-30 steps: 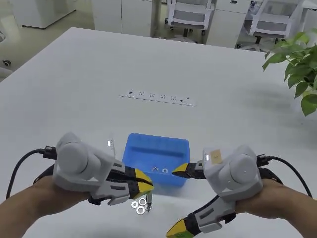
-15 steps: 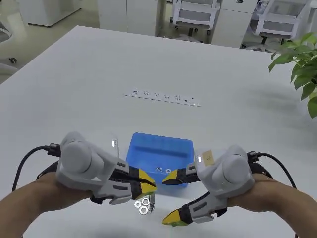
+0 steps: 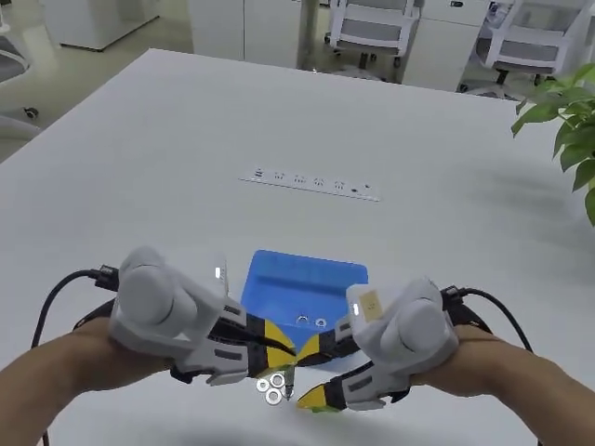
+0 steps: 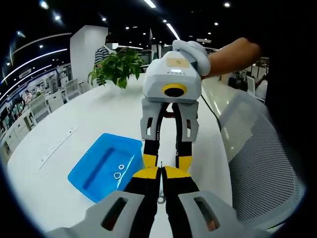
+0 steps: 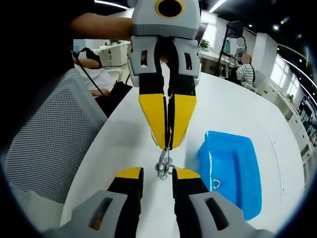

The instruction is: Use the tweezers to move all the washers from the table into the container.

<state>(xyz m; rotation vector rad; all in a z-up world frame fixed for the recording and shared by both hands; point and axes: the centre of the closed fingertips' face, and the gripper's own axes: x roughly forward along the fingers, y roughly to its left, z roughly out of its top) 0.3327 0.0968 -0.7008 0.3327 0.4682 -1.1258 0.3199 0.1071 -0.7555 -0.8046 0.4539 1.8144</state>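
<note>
Two small flat steel ring washers already sit in the blue rectangular plastic container. About three more washers lie loose by the near edge of the matte white table, just in front of the container.

Head view: over the last second the right gripper has come across to the left gripper. They were apart; now the yellow tips nearly meet over the loose cluster. The left one has barely shifted and the washer counts are unchanged. My read: no transfer is under way yet, and the right is moving in to squeeze the tweezers.

Left gripper view: left gripper jaws are pressed together on the thin bright metal tweezers, a slim strip running out between the yellow tips. The right gripper faces it, jaws spread. The container looks glossy, smooth-walled and shallow, with rounded corners.

Right gripper view: right gripper jaws are spread, one on either side of the tweezers tips, with no contact as far as I can tell. The tips come down right at the washers; I can't tell whether one is pinched. The rings are thin and shiny, so they will likely skate on the smooth table.
</note>
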